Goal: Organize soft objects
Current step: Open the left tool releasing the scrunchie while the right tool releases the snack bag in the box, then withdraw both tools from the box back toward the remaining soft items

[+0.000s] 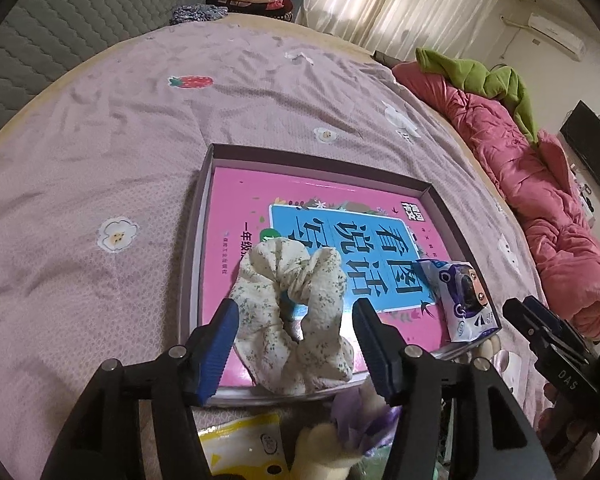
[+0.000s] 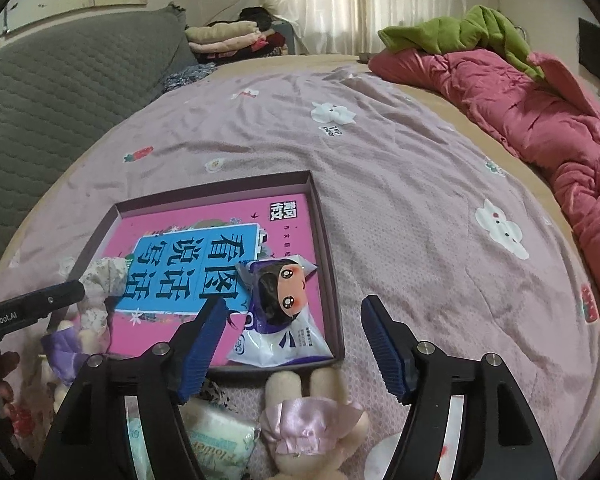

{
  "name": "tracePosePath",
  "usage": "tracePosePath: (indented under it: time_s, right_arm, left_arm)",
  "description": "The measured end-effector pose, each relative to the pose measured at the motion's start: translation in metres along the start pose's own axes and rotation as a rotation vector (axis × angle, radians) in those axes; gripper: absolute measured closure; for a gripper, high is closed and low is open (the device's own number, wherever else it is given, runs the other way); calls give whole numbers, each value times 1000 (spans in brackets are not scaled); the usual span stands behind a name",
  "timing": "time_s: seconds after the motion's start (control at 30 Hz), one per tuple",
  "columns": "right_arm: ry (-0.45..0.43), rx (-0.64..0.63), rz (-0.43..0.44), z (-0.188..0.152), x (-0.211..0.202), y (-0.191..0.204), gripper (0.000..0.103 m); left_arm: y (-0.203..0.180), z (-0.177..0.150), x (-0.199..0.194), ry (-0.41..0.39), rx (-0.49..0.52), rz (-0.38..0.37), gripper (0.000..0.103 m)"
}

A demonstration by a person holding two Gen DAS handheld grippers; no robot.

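Left wrist view: the left claw [image 1: 296,344] stands open over the near edge of the shallow box [image 1: 204,208] on the bed [image 1: 100,140]. The floral scrunchie [image 1: 296,316] lies inside the box on the pink book cover [image 1: 240,192], directly between the blue pads [image 1: 220,344]; the left pad is at or just beside its fabric, the right pad shows a gap, and nothing is squeezed. Judged light, soft and springy; it should flatten under any grip, and a pinch across one bunched side of the ring looks surest. The doll-print packet [image 1: 460,300] lies in the box's right corner, with the right claw [image 1: 540,320] just beside it at the frame edge. Below the box sit a yellow packet [image 1: 244,440] and a purple-dressed plush [image 1: 360,424]. Right wrist view: the right claw [image 2: 292,344] is open, holding nothing. The doll-print packet [image 2: 284,312] lies in the box's near right corner, between the jaws but closer to the left pad and apart from both. Its film looks slick and crinkly, contents probably soft; gripping across the plump middle seems better than the sealed edge. A pink-skirted plush [image 2: 308,420] and a tissue pack [image 2: 216,444] lie on the bed outside the box, below the claw, not yet sorted. The scrunchie [image 2: 100,284] shows at left beside the left claw's arm.
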State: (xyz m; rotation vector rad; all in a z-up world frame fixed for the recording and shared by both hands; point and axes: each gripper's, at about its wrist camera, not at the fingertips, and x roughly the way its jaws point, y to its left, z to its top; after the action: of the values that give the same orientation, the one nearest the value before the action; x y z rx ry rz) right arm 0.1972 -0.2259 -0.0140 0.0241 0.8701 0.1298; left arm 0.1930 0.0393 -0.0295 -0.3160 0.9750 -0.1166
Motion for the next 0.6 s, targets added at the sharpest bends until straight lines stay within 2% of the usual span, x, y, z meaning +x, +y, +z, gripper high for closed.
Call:
tracePosePath:
  time_s: [0.6]
  right_arm:
    - [-45, -50, 28, -5, -33, 17, 29]
  left_arm:
    - [-20, -15, -41, -67, 17, 73, 41]
